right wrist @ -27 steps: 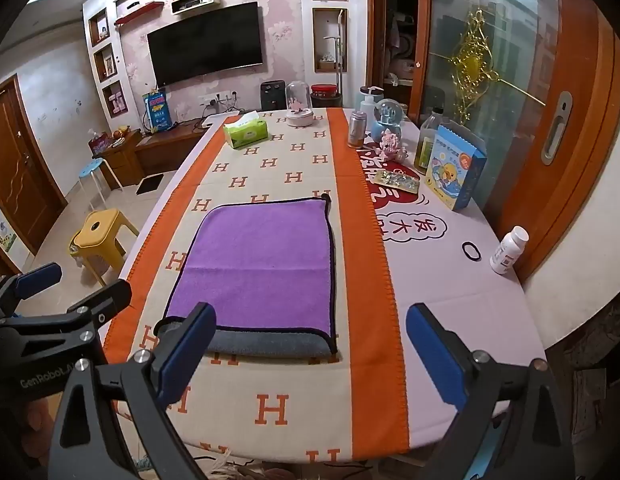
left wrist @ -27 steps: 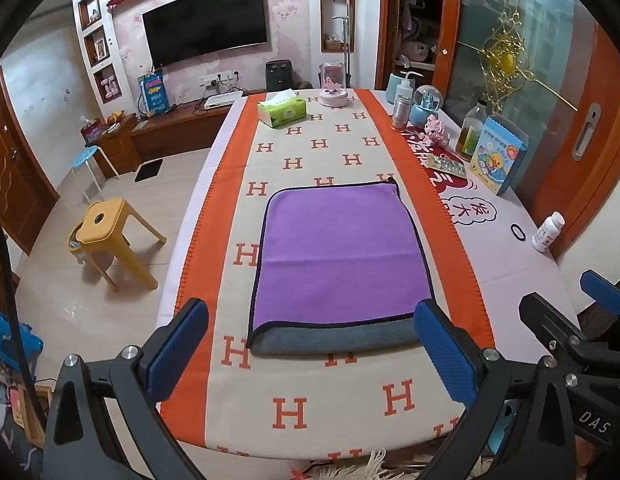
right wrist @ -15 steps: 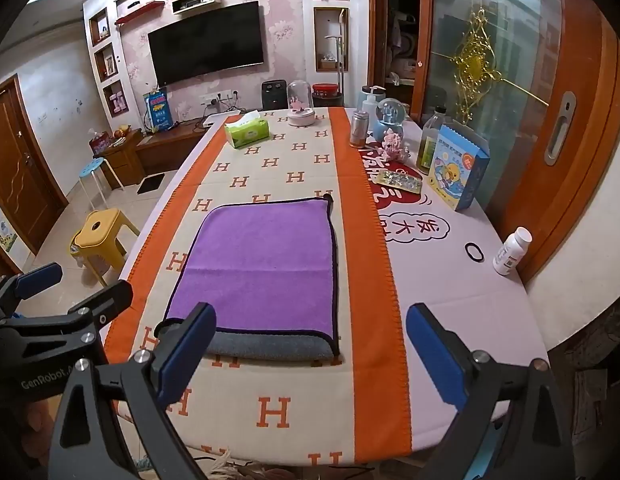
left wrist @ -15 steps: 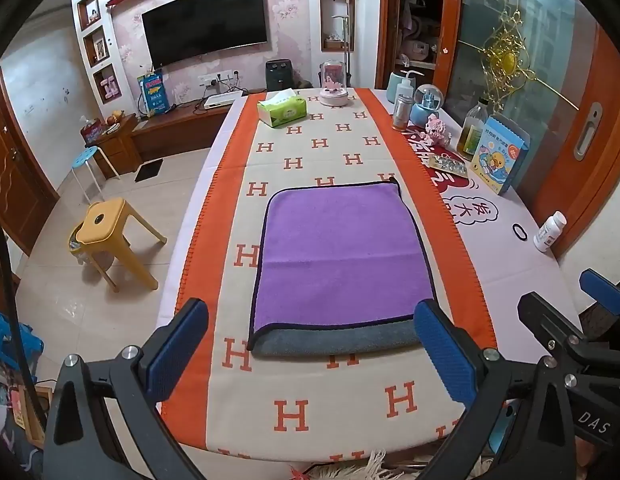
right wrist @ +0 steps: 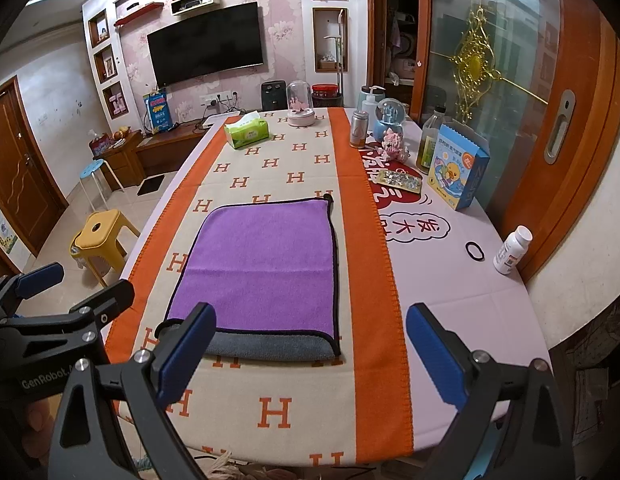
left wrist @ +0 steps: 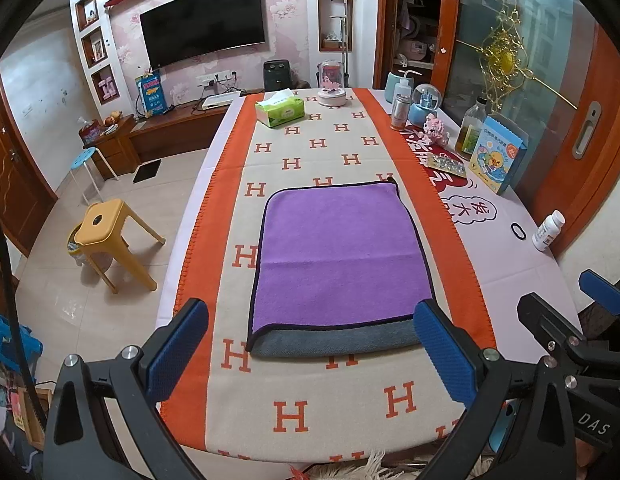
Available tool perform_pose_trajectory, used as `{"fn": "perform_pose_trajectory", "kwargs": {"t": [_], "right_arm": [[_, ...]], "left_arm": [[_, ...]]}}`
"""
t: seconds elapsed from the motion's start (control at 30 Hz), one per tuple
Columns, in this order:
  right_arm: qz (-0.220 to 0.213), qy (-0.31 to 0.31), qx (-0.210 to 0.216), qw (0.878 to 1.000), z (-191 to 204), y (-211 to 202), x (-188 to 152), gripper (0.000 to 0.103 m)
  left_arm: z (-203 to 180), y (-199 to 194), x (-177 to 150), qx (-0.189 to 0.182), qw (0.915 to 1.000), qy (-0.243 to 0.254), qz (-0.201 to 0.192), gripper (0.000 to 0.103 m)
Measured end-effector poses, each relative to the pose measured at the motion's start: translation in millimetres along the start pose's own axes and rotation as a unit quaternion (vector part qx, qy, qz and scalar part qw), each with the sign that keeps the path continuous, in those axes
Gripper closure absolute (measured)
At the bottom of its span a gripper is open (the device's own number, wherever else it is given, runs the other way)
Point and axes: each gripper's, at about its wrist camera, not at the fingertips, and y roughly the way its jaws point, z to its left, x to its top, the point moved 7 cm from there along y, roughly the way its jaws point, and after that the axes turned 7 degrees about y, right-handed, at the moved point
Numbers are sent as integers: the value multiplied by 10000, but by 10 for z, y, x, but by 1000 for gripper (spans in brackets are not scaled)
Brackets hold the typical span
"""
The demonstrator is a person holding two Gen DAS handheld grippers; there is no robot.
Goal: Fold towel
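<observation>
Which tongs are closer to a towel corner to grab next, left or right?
Probably left. The left tongs straddle the towel, whose near-left corner lies between them. The right tongs sit off toward its right edge. Both are open.

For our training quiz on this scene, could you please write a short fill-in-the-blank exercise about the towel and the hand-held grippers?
1. The towel lies folded with its ____ side up and a grey strip showing at the near edge.
2. Both the left hand-held gripper and the right hand-held gripper are ____ and hold nothing.
3. The green tissue box sits at the ____ end of the table from the towel.
4. A white pill bottle stands to the ____ of the towel.

Missing words: purple; open; far; right
</observation>
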Motion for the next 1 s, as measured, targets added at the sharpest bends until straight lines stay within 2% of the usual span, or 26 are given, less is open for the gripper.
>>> {"fn": "perform_pose_trajectory", "kwargs": {"t": [1.0], "right_arm": [[29, 102, 28, 9999, 35, 40, -40, 7]], "left_arm": [[-33, 10, -38, 1, 10000, 5, -8, 1]]}}
